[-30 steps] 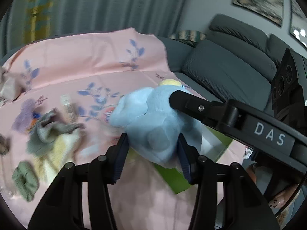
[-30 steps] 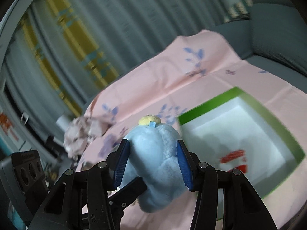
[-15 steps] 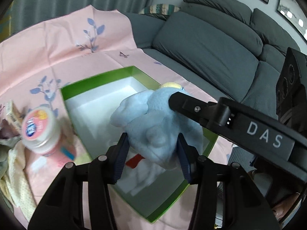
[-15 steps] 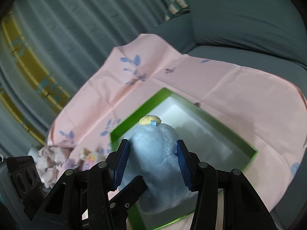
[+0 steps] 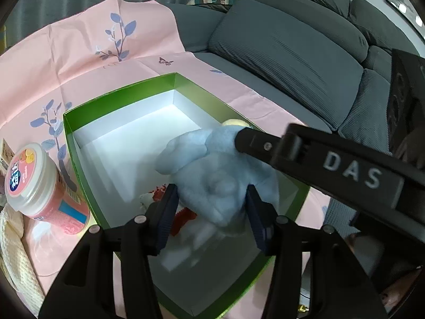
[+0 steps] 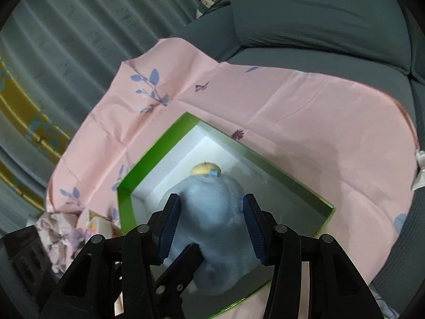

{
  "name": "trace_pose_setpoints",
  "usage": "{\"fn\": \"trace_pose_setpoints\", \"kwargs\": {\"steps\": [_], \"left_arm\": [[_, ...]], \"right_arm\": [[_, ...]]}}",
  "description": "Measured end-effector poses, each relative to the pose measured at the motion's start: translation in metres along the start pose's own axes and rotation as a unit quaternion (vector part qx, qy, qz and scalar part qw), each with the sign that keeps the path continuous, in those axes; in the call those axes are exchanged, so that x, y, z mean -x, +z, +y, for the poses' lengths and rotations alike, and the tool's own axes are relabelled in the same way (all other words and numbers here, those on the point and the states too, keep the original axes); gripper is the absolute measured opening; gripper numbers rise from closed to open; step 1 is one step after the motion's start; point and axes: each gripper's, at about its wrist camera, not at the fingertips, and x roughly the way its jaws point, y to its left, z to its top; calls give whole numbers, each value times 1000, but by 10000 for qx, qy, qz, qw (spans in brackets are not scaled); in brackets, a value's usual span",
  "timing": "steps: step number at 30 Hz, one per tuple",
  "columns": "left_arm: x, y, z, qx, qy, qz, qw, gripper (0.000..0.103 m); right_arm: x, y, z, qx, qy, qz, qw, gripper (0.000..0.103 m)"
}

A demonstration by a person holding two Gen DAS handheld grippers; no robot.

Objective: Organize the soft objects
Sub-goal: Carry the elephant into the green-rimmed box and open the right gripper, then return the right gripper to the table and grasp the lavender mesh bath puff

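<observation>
Over green box (image 5: pixel 79 159), plush (image 5: pixel 220 183) (blue) between fingers (image 5: pixel 166 212).

Both cams ride on the grippers and look down at a slant, super close in. The left wrist one faces the sofa (image 5: pixel 292 53) across the green box (image 5: pixel 79 159); the right wrist one faces the curtain (image 6: pixel 66 40). The 2 views share that box, the blue plush (image 5: pixel 220 183) and the pink cloth (image 5: pixel 79 61).
</observation>
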Motion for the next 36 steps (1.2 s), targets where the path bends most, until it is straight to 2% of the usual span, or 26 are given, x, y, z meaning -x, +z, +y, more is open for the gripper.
{"fn": "trace_pose_setpoints", "kwargs": {"steps": [4, 6, 8, 10, 12, 13, 20, 22, 26, 29, 31, 33, 36], "left_arm": [[15, -3, 4, 120, -53, -142, 9998, 50], [27, -4, 8, 231, -61, -214, 9995, 56], [40, -7, 14, 338, -47, -312, 9989, 68], [54, -10, 19, 417, 8, -441, 9982, 70], [72, -17, 27, 515, 95, -596, 9968, 75], [78, -19, 30, 553, 144, -638, 9963, 79], [133, -60, 77, 1177, 754, -970, 9854, 86], [146, -77, 95, 1412, 1009, -999, 9797, 86], [172, -111, 133, 1906, 1582, -1056, 9631, 86], [188, -131, 160, 2225, 1826, -1119, 9511, 86], [198, -147, 177, 2475, 2007, -1166, 9407, 86], [204, -162, 198, 2803, 2234, -1195, 9259, 86], [210, -180, 221, 3196, 2330, -1175, 9109, 86]], "right_arm": [[5, 1, 0, 23, -95, -142, 9999, 56], [11, 1, 3, 107, -107, -285, 9995, 71], [17, 0, 8, 207, -12, -459, 9987, 72], [21, -2, 15, 314, 121, -517, 9981, 73], [24, -5, 25, 446, 225, -545, 9973, 81], [25, -7, 30, 525, 270, -556, 9967, 83], [28, -22, 62, 972, 453, -525, 9928, 94], [27, -27, 71, 1122, 555, -488, 9909, 95], [24, -42, 93, 1394, 846, -313, 9861, 97], [19, -54, 113, 1586, 1134, -74, 9808, 97], [14, -63, 126, 1727, 1282, 101, 9765, 97], [10, -72, 138, 1828, 1360, 236, 9734, 97], [4, -89, 157, 1902, 1557, 477, 9681, 97]]}}
